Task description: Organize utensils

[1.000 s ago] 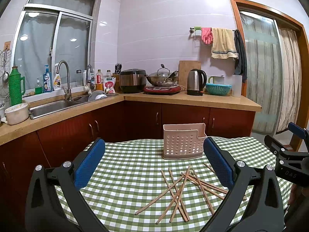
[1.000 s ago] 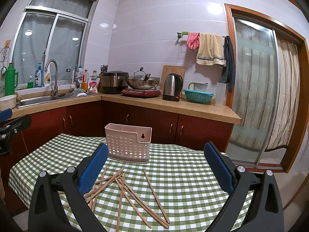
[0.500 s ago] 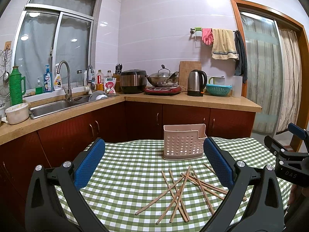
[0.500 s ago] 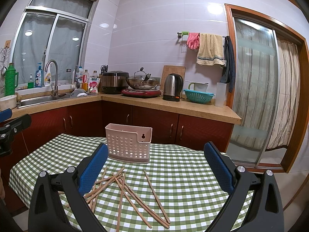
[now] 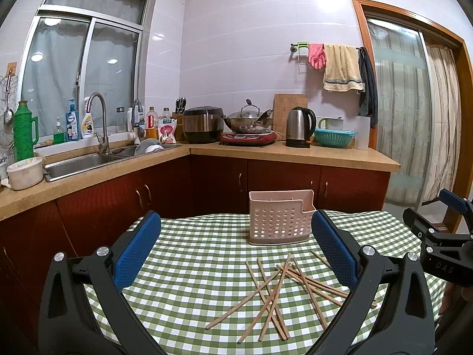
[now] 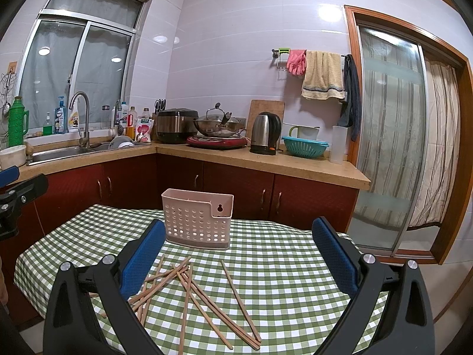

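Nothing has moved since the earlier frames: I hold my left gripper point(image 5: 233, 254) and right gripper point(image 6: 239, 254) above the table point(image 5: 189, 266), both spread wide, empty. Chopsticks point(image 5: 278, 290) lie crisscrossed before the pink holder point(image 5: 279, 222), none collected yet. I'd judge the next move needs singling out one stick. The holder's inside is hidden

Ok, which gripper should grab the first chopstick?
Probably the left gripper: open, with the chopsticks between its fingers. From the right gripper, also open, most of the pile lies off by its left finger. The holder looks empty.
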{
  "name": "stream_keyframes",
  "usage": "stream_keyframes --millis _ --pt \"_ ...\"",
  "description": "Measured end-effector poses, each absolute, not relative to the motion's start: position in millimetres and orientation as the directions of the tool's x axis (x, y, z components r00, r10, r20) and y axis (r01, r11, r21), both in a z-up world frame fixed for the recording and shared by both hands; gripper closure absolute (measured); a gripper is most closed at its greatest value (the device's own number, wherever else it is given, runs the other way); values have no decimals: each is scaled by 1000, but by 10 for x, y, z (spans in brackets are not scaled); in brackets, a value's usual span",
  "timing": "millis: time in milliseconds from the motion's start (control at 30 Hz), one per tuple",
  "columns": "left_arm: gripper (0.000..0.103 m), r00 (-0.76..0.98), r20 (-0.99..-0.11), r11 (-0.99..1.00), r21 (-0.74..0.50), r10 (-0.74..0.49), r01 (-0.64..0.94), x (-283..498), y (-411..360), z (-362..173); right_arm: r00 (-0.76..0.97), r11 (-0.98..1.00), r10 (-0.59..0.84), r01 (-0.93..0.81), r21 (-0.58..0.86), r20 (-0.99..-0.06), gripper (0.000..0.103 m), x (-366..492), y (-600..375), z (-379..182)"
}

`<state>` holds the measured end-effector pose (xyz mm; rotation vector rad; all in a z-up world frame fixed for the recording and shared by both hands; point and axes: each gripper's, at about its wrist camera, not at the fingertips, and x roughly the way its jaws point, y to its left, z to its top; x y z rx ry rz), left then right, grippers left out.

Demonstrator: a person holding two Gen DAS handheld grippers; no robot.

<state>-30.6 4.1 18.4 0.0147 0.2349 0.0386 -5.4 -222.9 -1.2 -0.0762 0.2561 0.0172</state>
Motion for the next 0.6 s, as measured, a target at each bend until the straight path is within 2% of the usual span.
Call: stream_keyframes --millis 300,600 --pt "4 957 -288 999 46 36 -23 -132 78 -102 945 996 21 -47 -72 -326 6 89 -2245 -255" --pt "4 911 -412 996 71 -13 46 124 23 -753 899 997 54 -75 -33 -434 6 277 -2367 -821"
